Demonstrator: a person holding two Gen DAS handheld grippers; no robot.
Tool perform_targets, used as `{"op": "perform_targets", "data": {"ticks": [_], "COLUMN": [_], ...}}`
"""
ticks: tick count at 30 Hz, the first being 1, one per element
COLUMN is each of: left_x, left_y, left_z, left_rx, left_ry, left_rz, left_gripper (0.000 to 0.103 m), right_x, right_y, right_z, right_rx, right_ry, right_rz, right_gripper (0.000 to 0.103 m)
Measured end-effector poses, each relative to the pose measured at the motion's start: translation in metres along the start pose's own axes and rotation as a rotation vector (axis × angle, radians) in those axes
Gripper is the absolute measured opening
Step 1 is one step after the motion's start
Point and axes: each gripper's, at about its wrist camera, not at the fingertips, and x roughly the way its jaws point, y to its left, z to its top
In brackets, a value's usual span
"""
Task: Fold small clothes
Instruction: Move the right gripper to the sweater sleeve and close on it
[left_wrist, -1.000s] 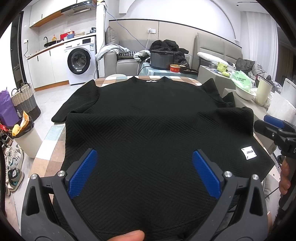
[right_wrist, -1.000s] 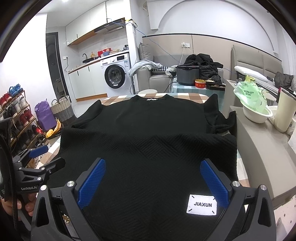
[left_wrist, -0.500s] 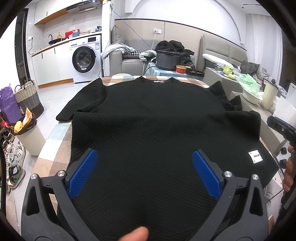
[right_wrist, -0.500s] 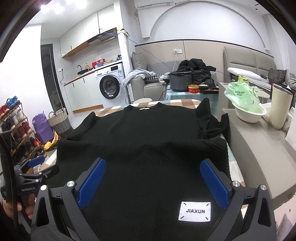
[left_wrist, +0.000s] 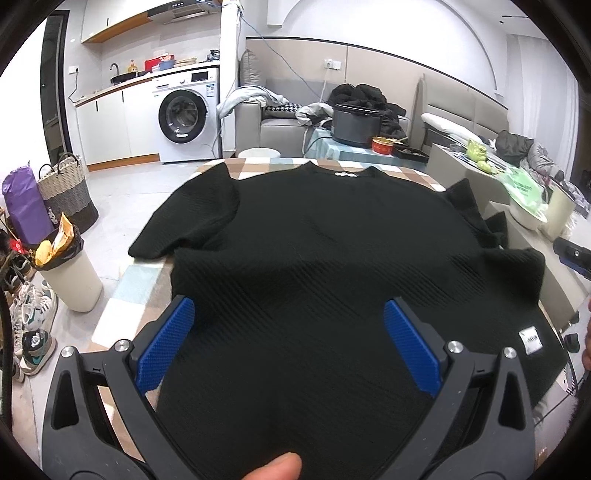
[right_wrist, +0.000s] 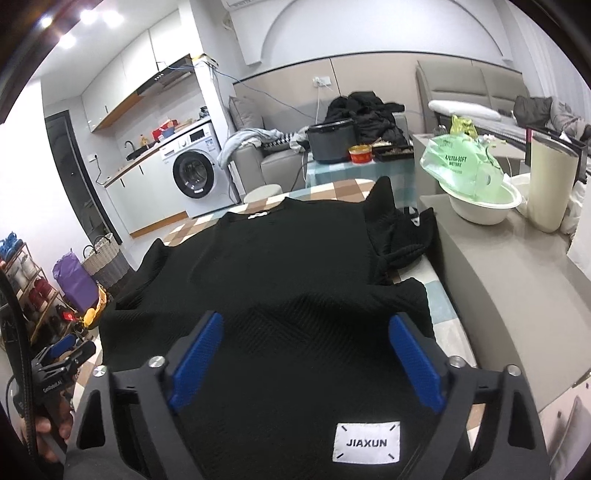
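Black quilted fabric filled the near field of both views: the sweater (left_wrist: 332, 280) lay spread flat on the desk (left_wrist: 122, 306), hem nearest the cameras and neckline farthest. Above the hem's left part the left gripper (left_wrist: 286, 343) hovered with its blue pads (left_wrist: 162, 343) spread wide, nothing pinched between them. Above the hem's right part the right gripper (right_wrist: 306, 362) stood with its jaws closing, the pads not yet pressing the cloth that lay under them. Just nearer than that gripper, a white label (right_wrist: 366, 441) reading JIAXUN sat on the sweater's hem. Left of the sweater, one sleeve (left_wrist: 184, 221) hung over the desk's edge; right of it, the other sleeve (right_wrist: 399, 240) lay bunched against a grey counter (right_wrist: 517, 288) (its exact folds were hard to read). Beyond the sweater's neckline stood a dark cooking pot (left_wrist: 354, 123) with a red tin (left_wrist: 382, 144) just beside it, and farther left of the neckline a washing machine (left_wrist: 184, 118).
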Motion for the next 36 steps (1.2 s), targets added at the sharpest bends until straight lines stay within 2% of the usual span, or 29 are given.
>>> {"op": "perform_targets", "data": {"ticks": [8, 12, 15, 22, 25, 28, 32, 36], "left_x": [0.037, 0.055, 0.067, 0.097, 0.109, 0.12, 0.136, 0.145], "left_y": [0.028, 0.038, 0.043, 0.065, 0.072, 0.077, 0.08, 0.082], "left_z": [0.031, 0.044, 0.052, 0.067, 0.071, 0.073, 0.075, 0.071], "left_rx": [-0.037, -0.034, -0.045, -0.081, -0.097, -0.107, -0.11, -0.108], "left_ry": [0.01, 0.009, 0.013, 0.038, 0.044, 0.052, 0.063, 0.07], "left_rz": [0.014, 0.022, 0.03, 0.056, 0.066, 0.065, 0.071, 0.074], "left_gripper": [0.102, 0.102, 0.102, 0.102, 0.102, 0.102, 0.102, 0.102], "right_x": [0.016, 0.03, 0.043, 0.08, 0.1, 0.118, 0.139, 0.157], "right_y": [-0.008, -0.008, -0.013, -0.046, -0.062, -0.079, -0.096, -0.099], "right_z": [0.019, 0.024, 0.031, 0.057, 0.072, 0.081, 0.088, 0.087], "right_rx": [0.029, 0.026, 0.044, 0.139, 0.169, 0.231, 0.295, 0.306], "right_ry": [0.032, 0.069, 0.095, 0.133, 0.171, 0.213, 0.263, 0.301], "right_rz": [0.062, 0.058, 0.019, -0.142, -0.203, -0.218, -0.243, -0.283], "right_gripper": [0.068, 0.063, 0.063, 0.063, 0.059, 0.053, 0.052, 0.052]}}
